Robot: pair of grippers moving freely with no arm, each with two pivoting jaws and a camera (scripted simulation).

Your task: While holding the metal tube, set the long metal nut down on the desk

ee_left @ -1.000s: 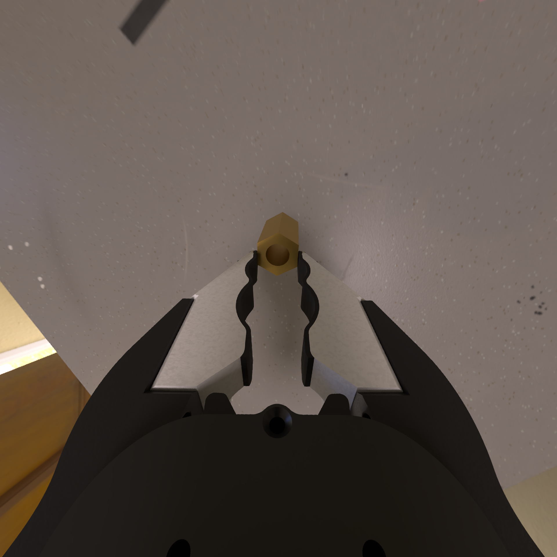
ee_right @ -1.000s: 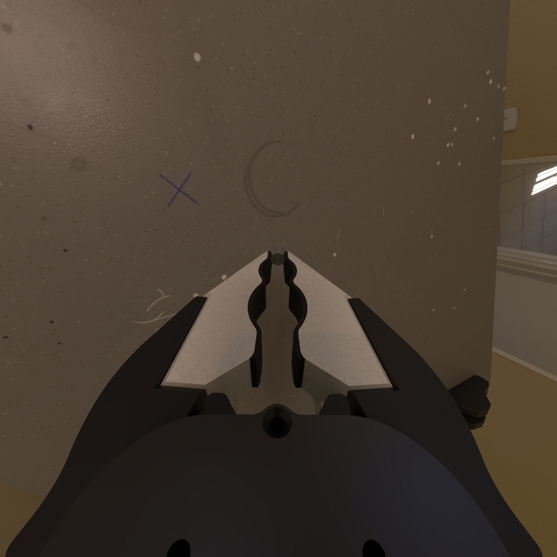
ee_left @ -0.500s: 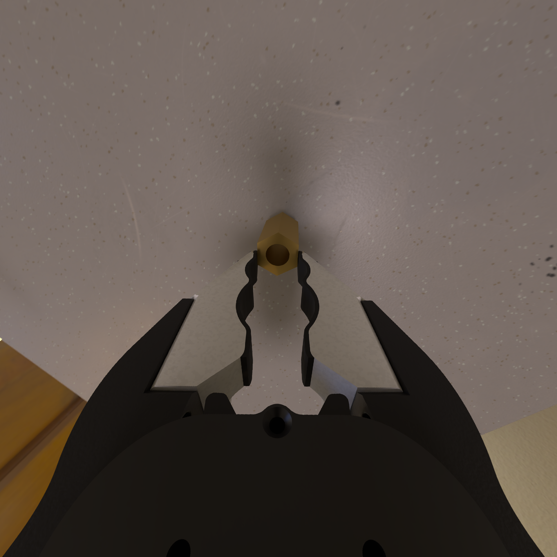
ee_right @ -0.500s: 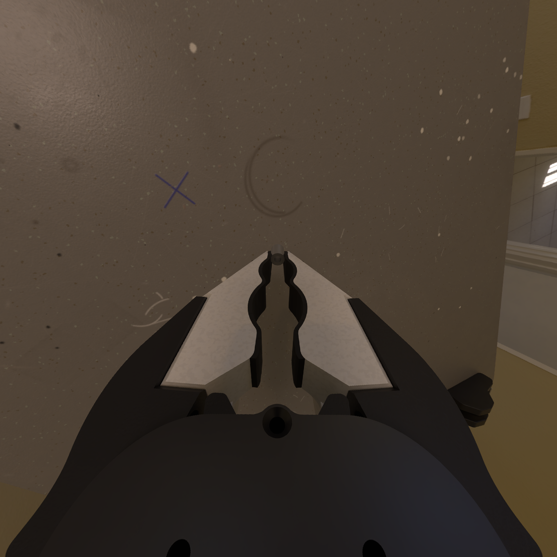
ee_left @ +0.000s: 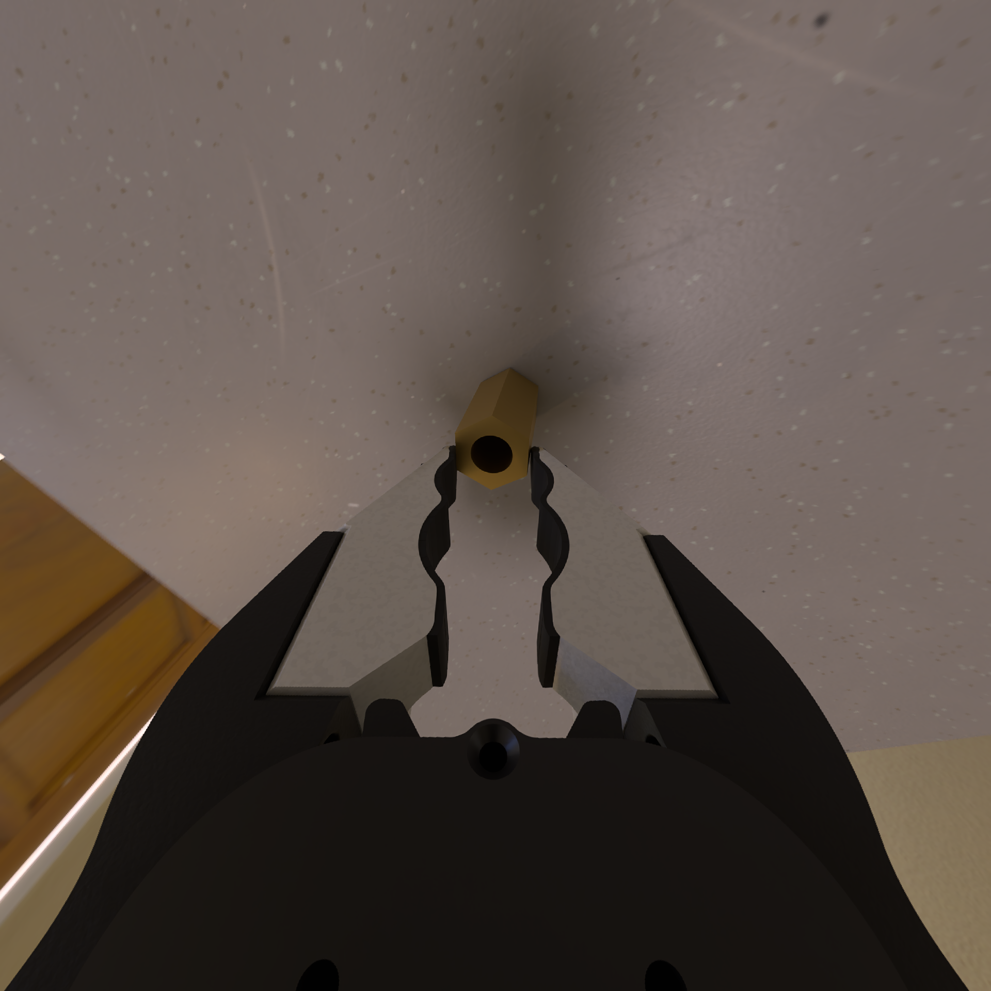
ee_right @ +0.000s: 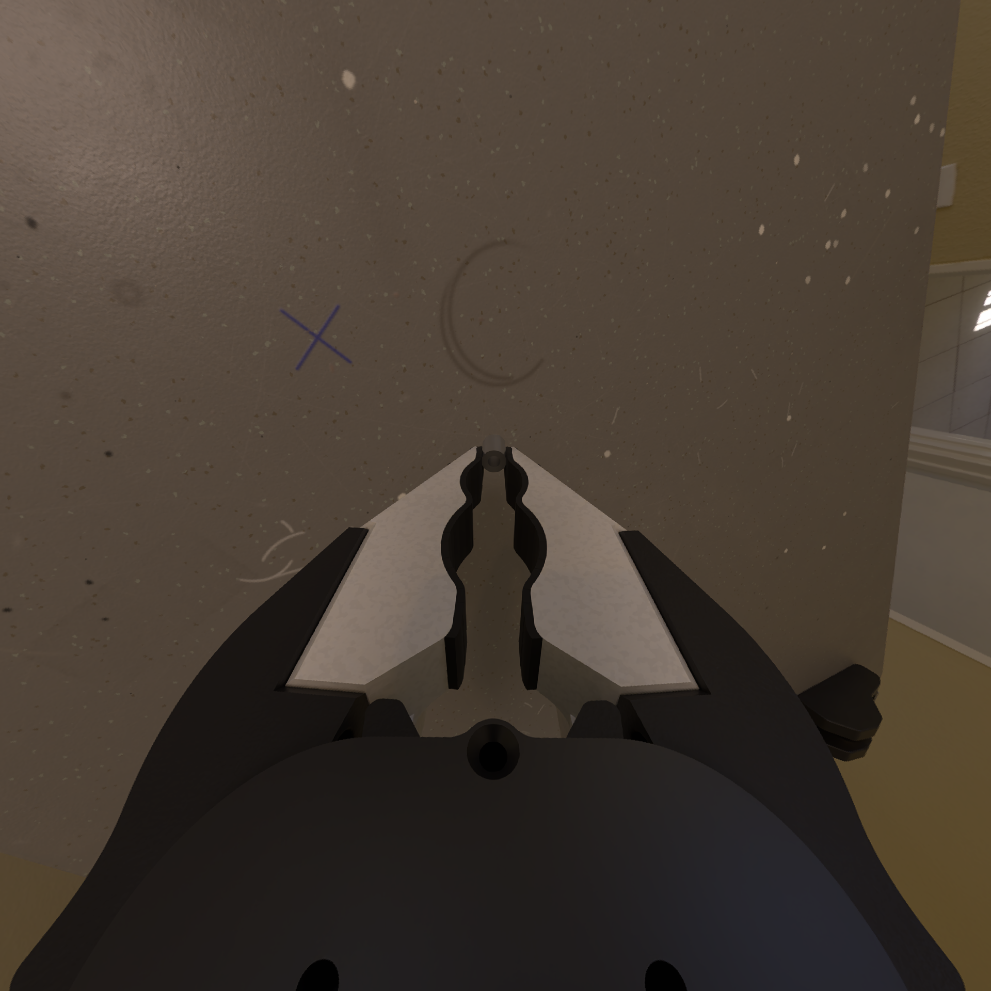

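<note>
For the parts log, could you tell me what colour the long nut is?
Brass-gold, best seen in the left wrist view: long nut.

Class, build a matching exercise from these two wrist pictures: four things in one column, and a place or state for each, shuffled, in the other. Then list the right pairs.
Things
1. brass-coloured long hexagonal metal nut
2. thin grey metal tube
3. blue crossed-lines mark
4. black knob-like part

Places or states
A. at the speckled grey desk's right edge
B. pinched between the right tongs' tips
C. drawn on the desk, left of a faint ring stain
D. held between the left tongs' tips

Pairs: 1-D, 2-B, 3-C, 4-A
</note>
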